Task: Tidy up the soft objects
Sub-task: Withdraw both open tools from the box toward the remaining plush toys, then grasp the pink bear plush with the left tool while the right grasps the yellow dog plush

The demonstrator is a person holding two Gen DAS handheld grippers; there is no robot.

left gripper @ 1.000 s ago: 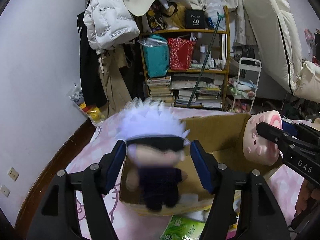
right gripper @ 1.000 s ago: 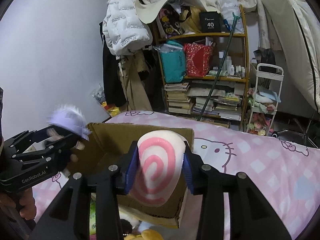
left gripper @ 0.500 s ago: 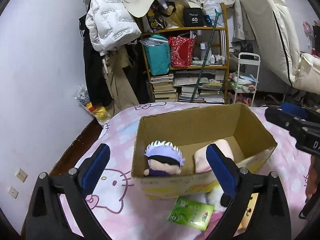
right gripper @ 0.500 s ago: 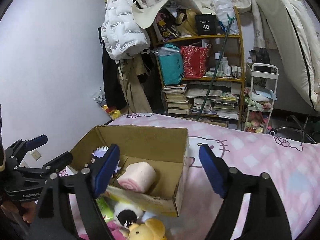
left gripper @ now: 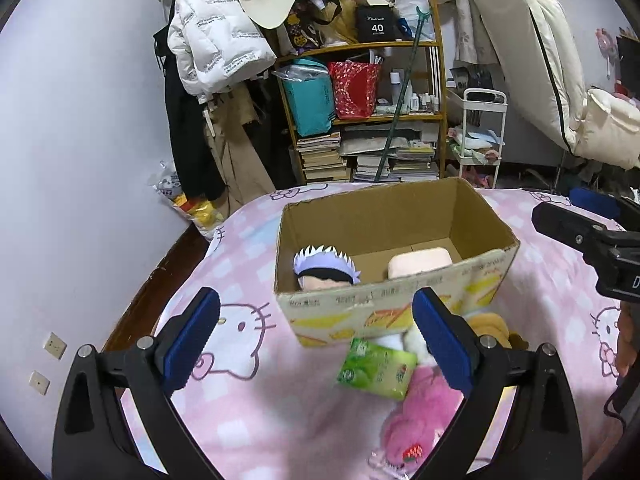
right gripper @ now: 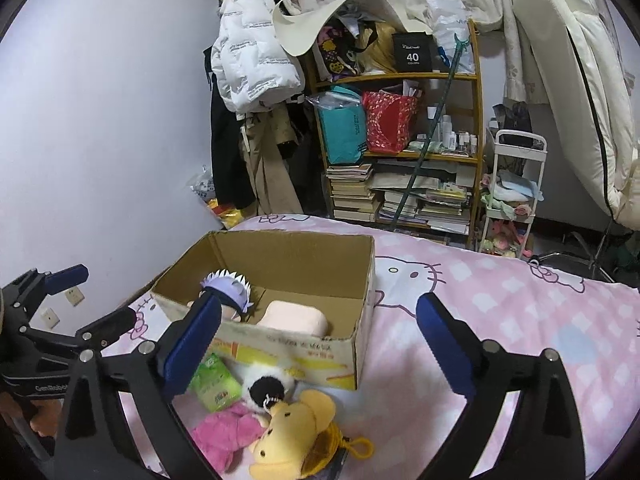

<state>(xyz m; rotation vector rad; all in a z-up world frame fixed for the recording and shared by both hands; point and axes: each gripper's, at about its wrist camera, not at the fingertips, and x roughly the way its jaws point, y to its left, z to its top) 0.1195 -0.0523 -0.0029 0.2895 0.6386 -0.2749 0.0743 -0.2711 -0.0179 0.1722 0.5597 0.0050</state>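
A: What differs from a second ago?

B: Then the left claw (left gripper: 316, 336) had the doll (left gripper: 326, 268) between its pads and the right claw (right gripper: 318, 344) was clamped on the roll (right gripper: 294, 318). Now both toys lie inside the box (left gripper: 400, 304), the doll at its left end, the roll to the right of it, apart from each other.

A: And half a second ago?

B: They were already in the box then. Both cameras have since pulled back toward the near side, so more of the bed (right gripper: 500, 300) shows.

A: How do the claws stand?

B: Both wide apart, holding nothing and touching nothing. The left one hangs in front of the box's near wall; the right one, seen from the left camera (left gripper: 592, 240), sits off the box's right end.

A: What else lies on the bed?

B: A small heap just beside the near wall of the box: a green packet (right gripper: 214, 386), a pink plush (right gripper: 224, 432), a yellow plush (right gripper: 296, 428) and a white toy with a black patch (right gripper: 264, 388). The packet leans on the pink plush.

A: Behind?

B: A shelf (right gripper: 400, 152) of books and bags against the far wall.
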